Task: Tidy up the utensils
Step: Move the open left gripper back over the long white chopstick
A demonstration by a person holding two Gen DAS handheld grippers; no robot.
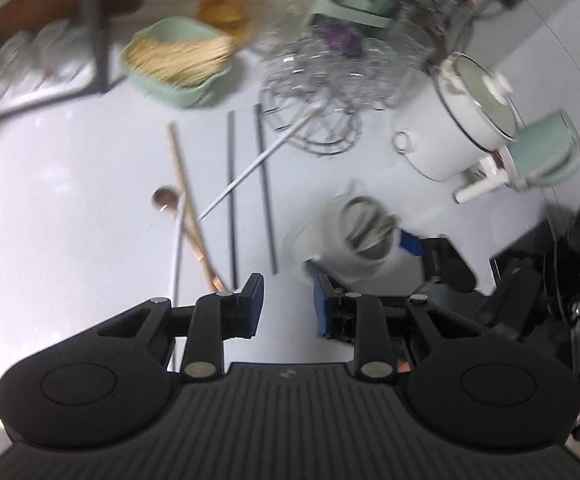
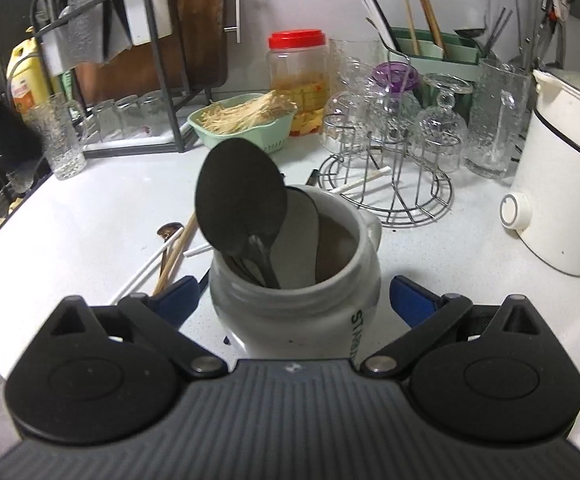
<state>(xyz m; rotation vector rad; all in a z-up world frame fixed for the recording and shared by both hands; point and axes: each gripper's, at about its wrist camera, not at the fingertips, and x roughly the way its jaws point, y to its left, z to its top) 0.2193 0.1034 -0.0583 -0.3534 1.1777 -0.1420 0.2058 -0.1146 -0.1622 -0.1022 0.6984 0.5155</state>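
A white ceramic jar (image 2: pixel 294 300) stands on the white counter between the wide-apart blue pads (image 2: pixel 410 296) of my right gripper (image 2: pixel 294 294), which is open; small gaps show on both sides. Black spoons (image 2: pixel 238 200) lean inside the jar. In the left wrist view the same jar (image 1: pixel 354 236) sits to the right of loose utensils: two black chopsticks (image 1: pixel 232 184), a wooden chopstick (image 1: pixel 186 184), a white chopstick (image 1: pixel 258 160) and a small spoon (image 1: pixel 165 199). My left gripper (image 1: pixel 288 304) hovers above the counter near their close ends, open, with nothing between its fingers.
Behind stand a green basket (image 2: pixel 278 128) of thin mushrooms, a red-lidded jar (image 2: pixel 298 80), a wire rack (image 2: pixel 386 184) of upturned glasses, a green utensil holder (image 2: pixel 430 52) with chopsticks, and a black dish rack (image 2: pixel 130 60). A white cooker (image 2: pixel 566 200) is at the right.
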